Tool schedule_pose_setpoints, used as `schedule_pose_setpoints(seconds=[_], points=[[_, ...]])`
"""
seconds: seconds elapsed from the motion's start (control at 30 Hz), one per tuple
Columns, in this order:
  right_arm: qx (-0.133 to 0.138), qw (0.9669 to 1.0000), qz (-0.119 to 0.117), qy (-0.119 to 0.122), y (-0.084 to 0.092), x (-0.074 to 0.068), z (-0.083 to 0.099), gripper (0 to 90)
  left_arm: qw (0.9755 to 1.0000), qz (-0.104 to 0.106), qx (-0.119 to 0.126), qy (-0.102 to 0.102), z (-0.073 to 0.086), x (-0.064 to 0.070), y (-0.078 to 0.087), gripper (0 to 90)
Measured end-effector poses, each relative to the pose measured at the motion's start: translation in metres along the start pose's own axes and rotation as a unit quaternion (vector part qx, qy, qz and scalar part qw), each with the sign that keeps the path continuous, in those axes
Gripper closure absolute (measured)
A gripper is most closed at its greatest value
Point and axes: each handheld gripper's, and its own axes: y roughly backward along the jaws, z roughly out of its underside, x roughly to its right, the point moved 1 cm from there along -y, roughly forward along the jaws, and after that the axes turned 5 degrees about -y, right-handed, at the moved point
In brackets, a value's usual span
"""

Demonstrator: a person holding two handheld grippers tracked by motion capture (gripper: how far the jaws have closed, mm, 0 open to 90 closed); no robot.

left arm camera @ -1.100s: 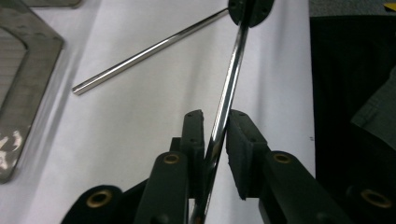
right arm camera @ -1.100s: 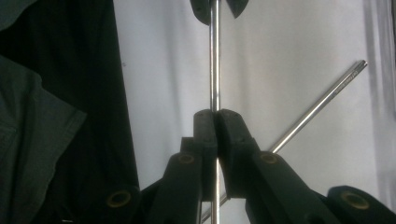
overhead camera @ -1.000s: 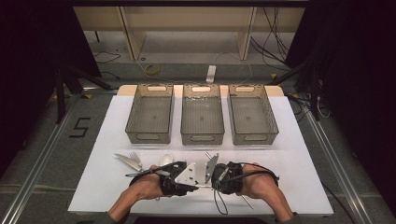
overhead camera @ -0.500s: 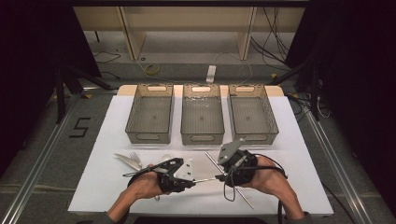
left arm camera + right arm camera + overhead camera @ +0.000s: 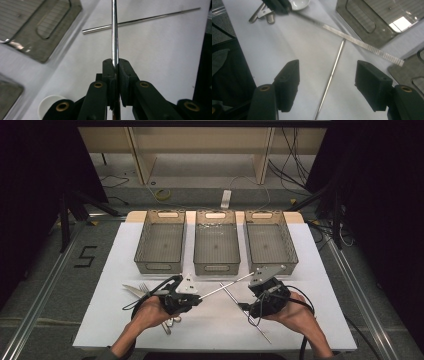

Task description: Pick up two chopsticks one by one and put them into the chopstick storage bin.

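Observation:
My left gripper (image 5: 196,298) is shut on a thin metal rod (image 5: 227,286) near its end; the rod (image 5: 114,30) sticks out up and to the right, above the table, toward the baskets. In the right gripper view this held rod (image 5: 362,45) shows a ridged tip. My right gripper (image 5: 250,306) has just been opening and stands apart from the held rod, its jaws (image 5: 328,67) wide with nothing pressed between them. A second metal rod (image 5: 245,312) lies flat on the white table, below the right gripper's jaws (image 5: 332,75).
Three grey mesh baskets (image 5: 160,262) (image 5: 216,265) (image 5: 271,262) stand in a row behind the grippers. A fork, a knife and spoons (image 5: 136,289) lie at the left by my left hand. A small white dish (image 5: 299,3) sits beside the left gripper.
The right gripper has let go of the rod, opened wide and moved away to the right. The left gripper keeps the rod, which now points up and right.

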Motion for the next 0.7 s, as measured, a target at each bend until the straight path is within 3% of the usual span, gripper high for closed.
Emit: schedule_pose_setpoints(seconds=[0.23,0.37,0.47,0.53,0.7], points=[[-0.025,0.9989,0.014,-0.036,-0.012,0.006,0.017,32.4,0.9977,-0.032,0.019,0.056,0.001,-0.015,0.012,84.1],[-0.048,0.9965,0.020,-0.066,-0.023,0.011,0.029,31.3,0.9960,-0.041,0.025,0.076,0.003,-0.023,0.016,84.1],[-0.066,0.9950,0.032,-0.068,-0.030,0.012,0.037,31.2,0.9940,-0.059,0.025,0.089,0.005,-0.034,0.021,84.1],[-0.068,0.9950,0.043,-0.060,-0.032,0.011,0.040,31.2,0.9907,-0.076,0.034,0.107,0.006,-0.046,0.028,84.1],[-0.074,0.9945,0.038,-0.064,-0.034,0.009,0.046,31.0,0.9839,-0.102,0.048,0.139,0.010,-0.072,0.038,84.1]])
